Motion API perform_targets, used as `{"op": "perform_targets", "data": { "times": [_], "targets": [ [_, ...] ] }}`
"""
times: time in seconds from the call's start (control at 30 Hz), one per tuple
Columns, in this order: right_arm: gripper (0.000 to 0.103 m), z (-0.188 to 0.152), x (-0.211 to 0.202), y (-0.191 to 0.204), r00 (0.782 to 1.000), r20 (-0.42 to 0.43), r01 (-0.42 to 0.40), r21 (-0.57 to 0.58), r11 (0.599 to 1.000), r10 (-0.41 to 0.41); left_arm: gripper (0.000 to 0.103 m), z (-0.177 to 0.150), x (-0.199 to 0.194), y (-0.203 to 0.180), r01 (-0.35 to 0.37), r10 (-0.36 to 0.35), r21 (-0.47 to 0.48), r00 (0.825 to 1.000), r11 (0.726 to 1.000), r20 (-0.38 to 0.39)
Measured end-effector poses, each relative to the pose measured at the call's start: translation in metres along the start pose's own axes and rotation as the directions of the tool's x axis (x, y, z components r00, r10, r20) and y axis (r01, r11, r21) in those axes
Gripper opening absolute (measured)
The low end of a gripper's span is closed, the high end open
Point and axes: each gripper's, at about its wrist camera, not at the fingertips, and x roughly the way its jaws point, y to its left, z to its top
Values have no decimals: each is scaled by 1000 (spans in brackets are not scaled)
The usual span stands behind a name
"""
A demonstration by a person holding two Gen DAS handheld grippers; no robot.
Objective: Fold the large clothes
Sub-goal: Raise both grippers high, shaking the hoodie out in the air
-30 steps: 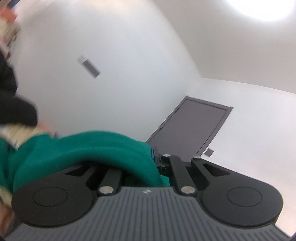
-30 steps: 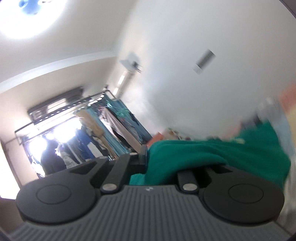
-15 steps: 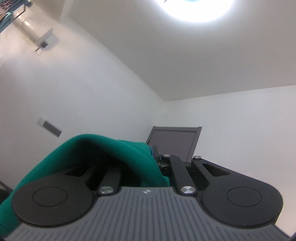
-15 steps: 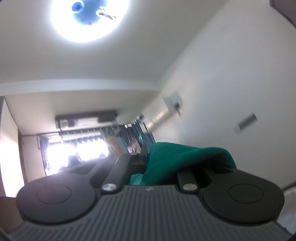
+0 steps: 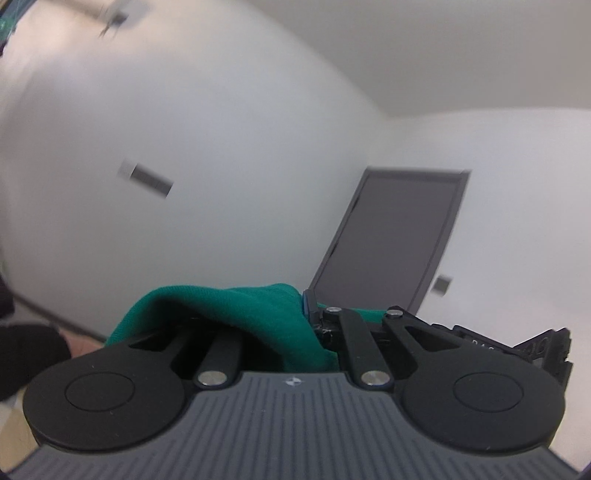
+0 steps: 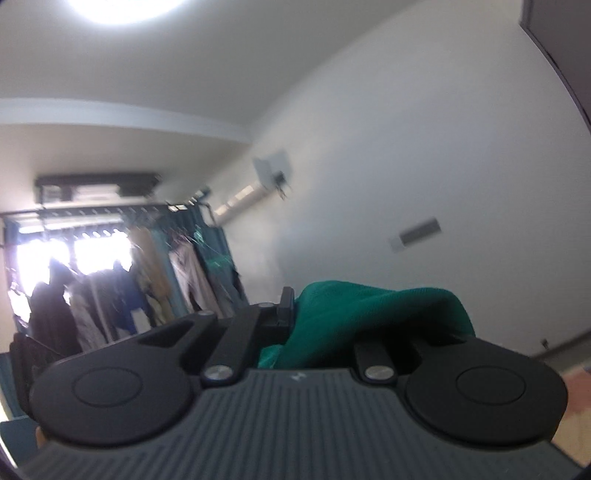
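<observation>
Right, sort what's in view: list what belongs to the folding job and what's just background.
Part of the job:
- green garment, pinched at two places
- left gripper, shut on the garment
- right gripper, shut on the garment

Just background:
- dark door
- clothes rack with hanging clothes
- wall air conditioner
- ceiling light

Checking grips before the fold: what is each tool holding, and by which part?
Both are shut on the green garment: left tool and right tool each pinch a bunched bit of the garment. Which part cannot be told.
</observation>
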Motion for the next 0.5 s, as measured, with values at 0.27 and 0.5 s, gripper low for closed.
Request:
{"op": "perform_targets", "data": {
  "times": [0.27,0.5],
  "targets": [
    [13,-97,119,-115,987,-78,144,13,989,-142,11,-74,156,133,-135,131,-32,985,990,-113],
    [13,-191,238,-224,955,-192,229,-7,973,-226,11,-161,295,267,-233,211,-71,949,970,-234]
  ]
}}
